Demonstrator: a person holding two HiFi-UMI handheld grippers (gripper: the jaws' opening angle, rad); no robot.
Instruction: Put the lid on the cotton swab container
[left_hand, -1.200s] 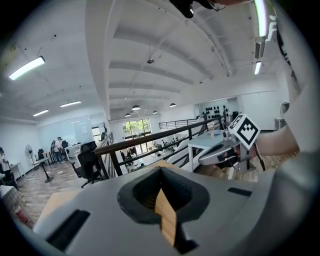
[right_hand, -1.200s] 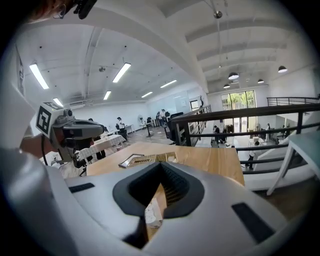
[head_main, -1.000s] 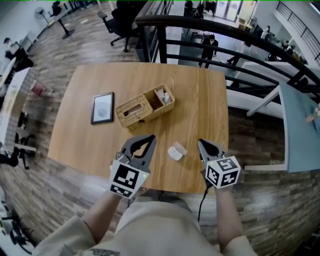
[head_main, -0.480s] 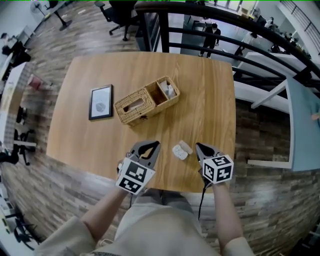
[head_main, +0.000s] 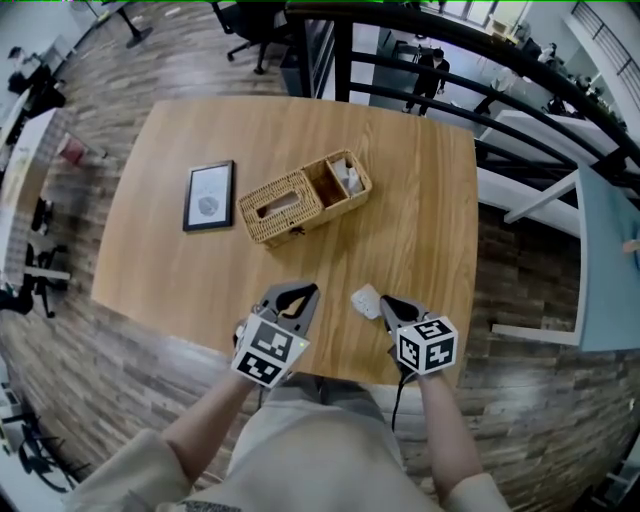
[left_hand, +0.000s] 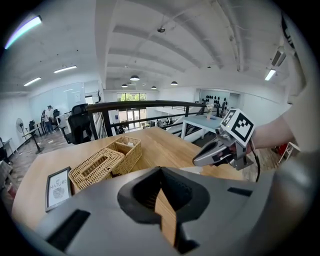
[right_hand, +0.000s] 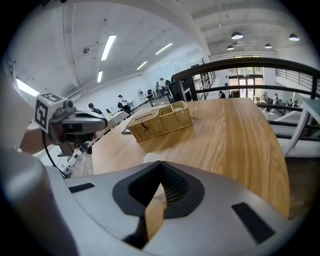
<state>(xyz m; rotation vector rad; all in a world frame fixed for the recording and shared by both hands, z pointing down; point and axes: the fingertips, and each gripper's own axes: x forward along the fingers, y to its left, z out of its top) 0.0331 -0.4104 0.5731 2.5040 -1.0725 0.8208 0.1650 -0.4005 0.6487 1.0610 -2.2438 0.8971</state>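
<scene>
The small white cotton swab container (head_main: 365, 299) lies near the table's front edge, partly hidden by my right gripper (head_main: 386, 303), whose tip reaches it. I cannot tell the lid from the box here. In the right gripper view the white container (right_hand: 149, 158) shows just beyond the jaws, which stand shut with nothing between them (right_hand: 160, 164). My left gripper (head_main: 300, 291) hovers to the left of the container, apart from it, and its jaws are also shut and empty (left_hand: 161, 170). From the left gripper view, the right gripper (left_hand: 220, 150) shows at the right.
A wicker basket (head_main: 305, 197) with two compartments stands mid-table. A framed picture (head_main: 208, 195) lies to its left. The table's front edge (head_main: 330, 375) is close under both grippers. A black railing (head_main: 420, 75) runs behind the table.
My right gripper has moved left and forward onto the white container, covering part of it. The left gripper has stayed roughly where it was.
</scene>
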